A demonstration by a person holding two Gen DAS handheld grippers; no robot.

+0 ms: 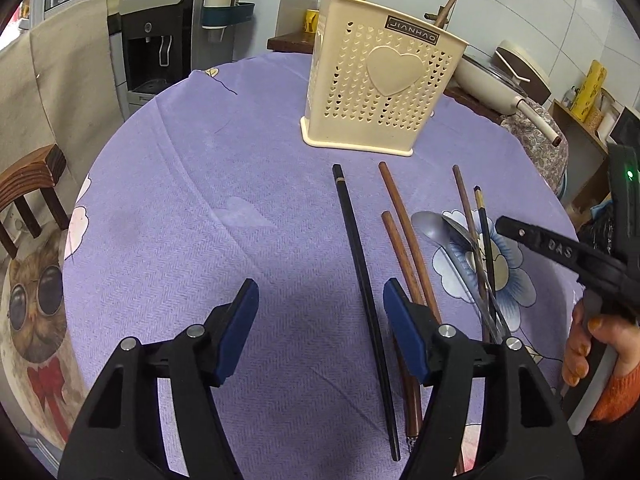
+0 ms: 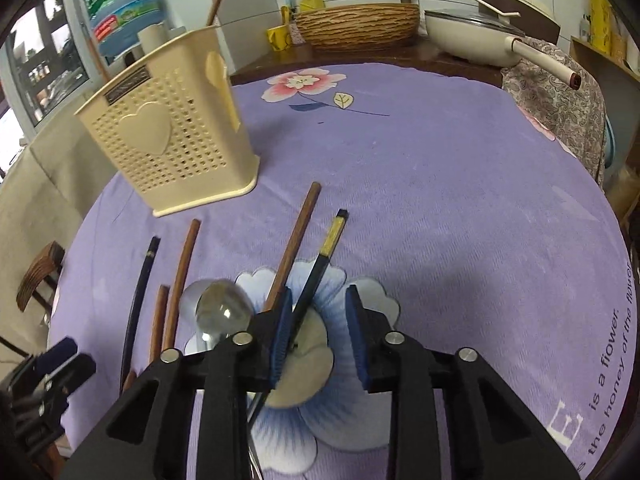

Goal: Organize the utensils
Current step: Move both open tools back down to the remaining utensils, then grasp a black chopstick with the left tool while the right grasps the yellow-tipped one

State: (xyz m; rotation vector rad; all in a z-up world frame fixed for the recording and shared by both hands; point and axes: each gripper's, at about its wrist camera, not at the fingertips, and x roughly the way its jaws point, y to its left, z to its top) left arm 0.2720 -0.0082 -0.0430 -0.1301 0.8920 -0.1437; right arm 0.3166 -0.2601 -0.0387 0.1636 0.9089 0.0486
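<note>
A matt lavender woven cloth [image 1: 192,208] with a fine herringbone texture covers the table. The cream perforated plastic utensil holder [image 1: 380,80], upper centre, looks smooth and faintly satin. The brown chopsticks [image 1: 404,232] look like matt wood, the black chopstick [image 1: 360,256] is glossy, and the metal spoons [image 2: 222,312] are mirror-bright.

Even, soft indoor light, moderately bright. Faint diffuse shadow on the table [image 1: 168,208] just ahead of the left gripper [image 1: 320,300]. Glare spot on spoon bowl [image 2: 224,312] beside the right gripper [image 2: 320,308]. Strong fisheye bending, dark vignette at corners. Centre sharp; far edges soft.
</note>
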